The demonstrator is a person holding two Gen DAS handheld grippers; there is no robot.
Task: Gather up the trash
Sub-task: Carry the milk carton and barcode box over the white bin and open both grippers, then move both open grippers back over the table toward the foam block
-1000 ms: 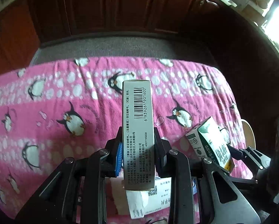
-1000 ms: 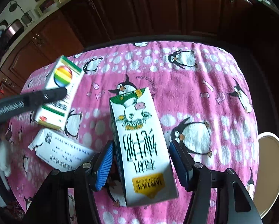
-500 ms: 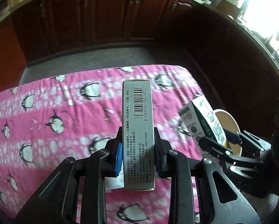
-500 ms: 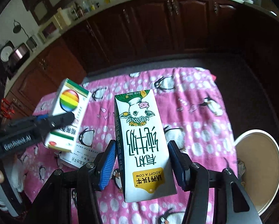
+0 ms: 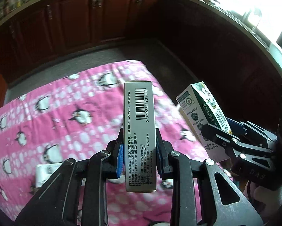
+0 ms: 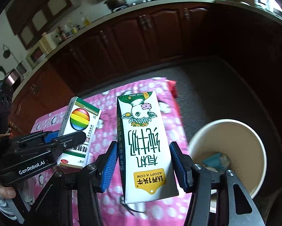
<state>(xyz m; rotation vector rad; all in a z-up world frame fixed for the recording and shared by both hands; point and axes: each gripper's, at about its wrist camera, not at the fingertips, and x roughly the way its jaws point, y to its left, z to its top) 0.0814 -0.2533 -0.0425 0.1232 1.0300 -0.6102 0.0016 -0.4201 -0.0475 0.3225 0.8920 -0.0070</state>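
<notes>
1. In the left wrist view, the left claw (image 5: 139,157) sits at lower centre of the frame, its blue pads pinching the two broad faces of a grey medicine box (image 5: 139,131) that stands upright with its barcode side facing the camera.
2. In the right wrist view the same box shows its front, with a rainbow ball, at centre left of the frame, held by the left claw (image 6: 65,141) reaching in from the left edge.
3. The right claw (image 6: 142,164), at lower centre of the right wrist view, holds a white-and-green milk carton (image 6: 143,143) between its blue pads; the carton is upside down, its cow picture at the top and a yellow label at the bottom.
4. The carton appears again at centre right of the left wrist view (image 5: 205,116), tilted, with the right claw (image 5: 222,131) coming in from the right edge.
5. A tan paper bin (image 6: 254,141) stands open at lower right of the right wrist view, beside the carton, with a blue-grey scrap (image 6: 215,160) inside it.
6. Under both claws lies a pink penguin-print cloth (image 5: 65,116) covering the counter.
7. A white printed packet (image 5: 46,173) lies on the cloth at lower left of the left wrist view.
8. Dark wooden cabinets (image 6: 159,32) fill the upper part of both views.
</notes>
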